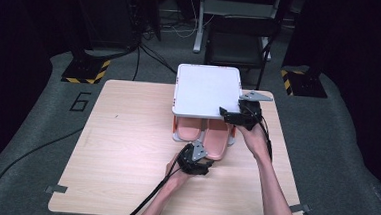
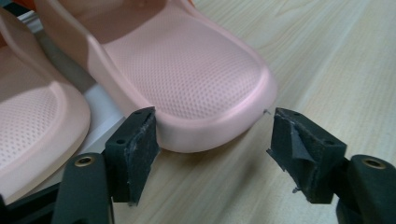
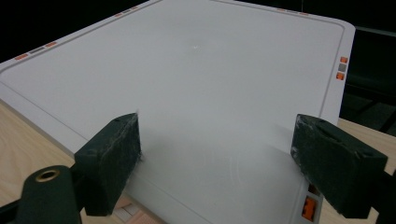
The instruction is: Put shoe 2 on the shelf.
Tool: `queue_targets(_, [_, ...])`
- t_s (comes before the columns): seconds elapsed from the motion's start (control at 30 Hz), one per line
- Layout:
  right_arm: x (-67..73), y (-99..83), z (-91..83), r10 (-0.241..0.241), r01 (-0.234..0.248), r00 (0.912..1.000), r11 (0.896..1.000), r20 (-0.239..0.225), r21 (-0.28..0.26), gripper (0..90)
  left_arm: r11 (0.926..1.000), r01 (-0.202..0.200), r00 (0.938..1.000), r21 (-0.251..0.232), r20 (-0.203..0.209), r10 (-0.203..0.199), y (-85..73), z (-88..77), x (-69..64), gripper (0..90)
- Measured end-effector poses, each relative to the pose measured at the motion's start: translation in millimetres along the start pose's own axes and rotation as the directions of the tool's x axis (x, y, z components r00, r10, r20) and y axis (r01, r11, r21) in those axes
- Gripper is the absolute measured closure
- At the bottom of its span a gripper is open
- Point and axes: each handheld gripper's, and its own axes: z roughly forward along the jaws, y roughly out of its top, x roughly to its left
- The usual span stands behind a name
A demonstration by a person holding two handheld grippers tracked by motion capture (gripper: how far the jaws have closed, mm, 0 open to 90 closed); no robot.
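Note:
Two pink slippers lie side by side in a white box base with orange trim (image 1: 233,136). Above them a white lid (image 1: 207,88) stands raised, covering their far ends. My left gripper (image 1: 204,158) is at the near end of the right slipper (image 1: 217,141). In the left gripper view this gripper (image 2: 215,135) is open around the slipper's rounded end (image 2: 187,79); the left pad (image 2: 135,149) is against its side and the right pad (image 2: 303,158) stands apart. My right gripper (image 1: 224,111) is at the lid's front right corner, its jaws (image 3: 215,140) open wide over the lid (image 3: 201,70).
The box sits at the far middle of a light wooden table (image 1: 126,148). The other slipper (image 2: 32,121) lies close to the left of the left gripper's jaws. Beyond the table stand a dark chair (image 1: 240,40) and floor cables.

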Motion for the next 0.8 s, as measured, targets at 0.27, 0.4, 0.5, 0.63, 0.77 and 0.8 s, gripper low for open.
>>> queue_targets(0.27, [-0.2,0.7,-0.1,0.001,-0.001,1.0,1.0,-0.001,0.006,15.5,0.9989,0.035,0.9962,-0.031,-0.079,-0.037,10.4,5.7,3.9,36.9])
queue_targets(0.4, [0.1,0.9,-0.1,0.0,0.0,1.0,1.0,-0.001,0.01,15.5,0.9973,0.073,0.9917,-0.011,-0.106,-0.074,10.5,12.2,13.6,36.8])
queue_targets(0.5, [0.2,1.0,0.0,0.0,0.0,1.0,1.0,0.001,0.01,15.5,0.9961,0.088,0.9899,-0.008,-0.111,-0.088,14.7,16.1,18.9,36.5])
queue_targets(0.63, [0.5,1.2,0.1,0.002,-0.002,1.0,1.0,0.001,0.011,15.5,0.9959,0.09,0.9886,-0.008,-0.12,-0.09,20.0,24.9,23.2,36.4])
queue_targets(0.77, [0.1,1.1,-0.2,0.003,-0.003,1.0,1.0,-0.001,0.012,15.6,0.997,0.077,0.9891,0.003,-0.126,-0.076,25.7,30.6,25.6,36.3])
queue_targets(0.8, [0.2,1.1,-0.1,0.003,-0.003,1.0,1.0,0.0,0.01,15.5,0.9975,0.071,0.9893,-0.001,-0.128,-0.07,27.5,33.4,26.2,35.6])
